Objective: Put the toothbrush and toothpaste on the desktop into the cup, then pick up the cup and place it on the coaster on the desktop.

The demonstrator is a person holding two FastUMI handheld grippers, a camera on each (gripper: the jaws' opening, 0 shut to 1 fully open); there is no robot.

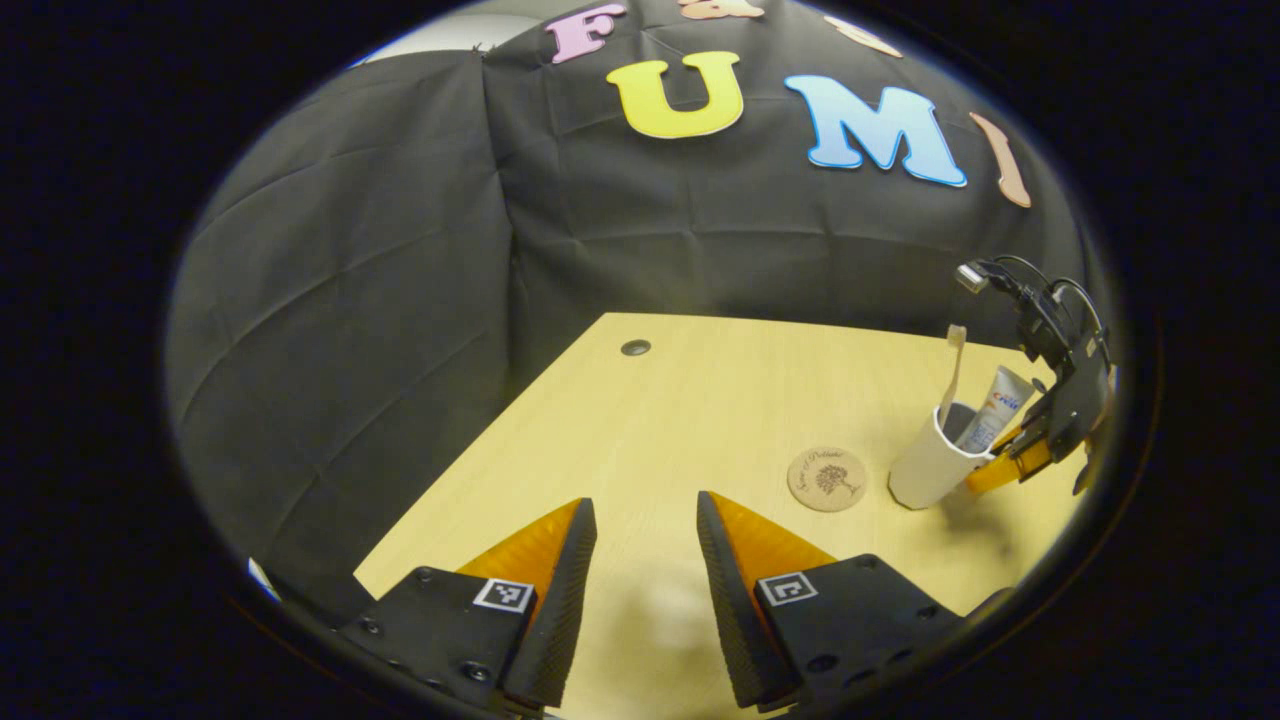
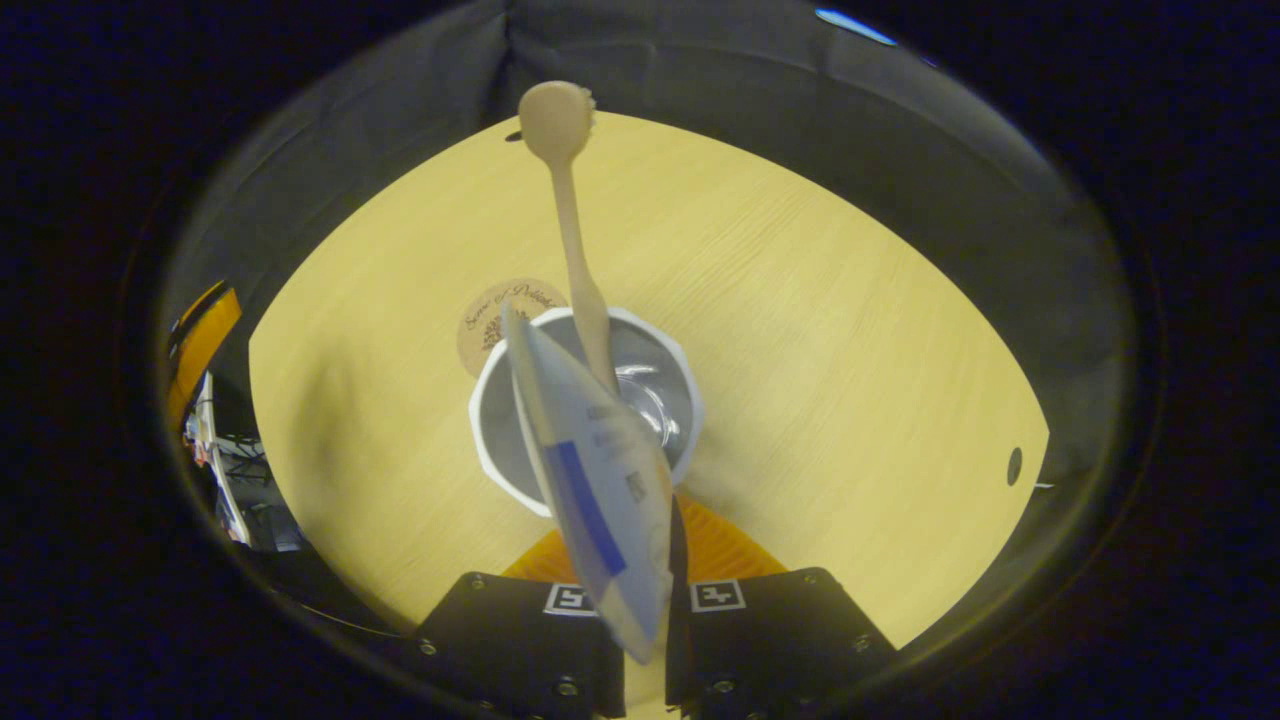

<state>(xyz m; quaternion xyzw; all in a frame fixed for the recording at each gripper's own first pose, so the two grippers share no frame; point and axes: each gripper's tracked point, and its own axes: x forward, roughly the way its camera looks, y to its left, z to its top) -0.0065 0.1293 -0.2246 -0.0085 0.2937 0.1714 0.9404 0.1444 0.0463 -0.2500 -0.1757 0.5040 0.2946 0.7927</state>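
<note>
- Toothpaste tube lies closest to the right gripper in the right gripper view, its flat crimped end reaching back to the two fingers, which are drawn close together on either side of it; whether they press on the tube or on the cup wall, I cannot tell.
- Long axis of the tube runs forward, away from the fingers and down into the cup, nozzle end hidden inside. The tube is pale with a blue stripe.
- Just ahead of the fingers, the white cup shows a faceted rim and a grey, shiny inside.
- A cream toothbrush stands in the cup, handle down, round head pointing up and forward, beyond the rim.
- Past the cup, partly hidden behind it, a round tan coaster lies flat on the pale wood desktop.
- In the left gripper view, the left gripper hovers over the desktop, fingers spread, holding nothing.
- Ahead and to its right sit the coaster, then the cup, tilted, at the far gripper's fingers.
</note>
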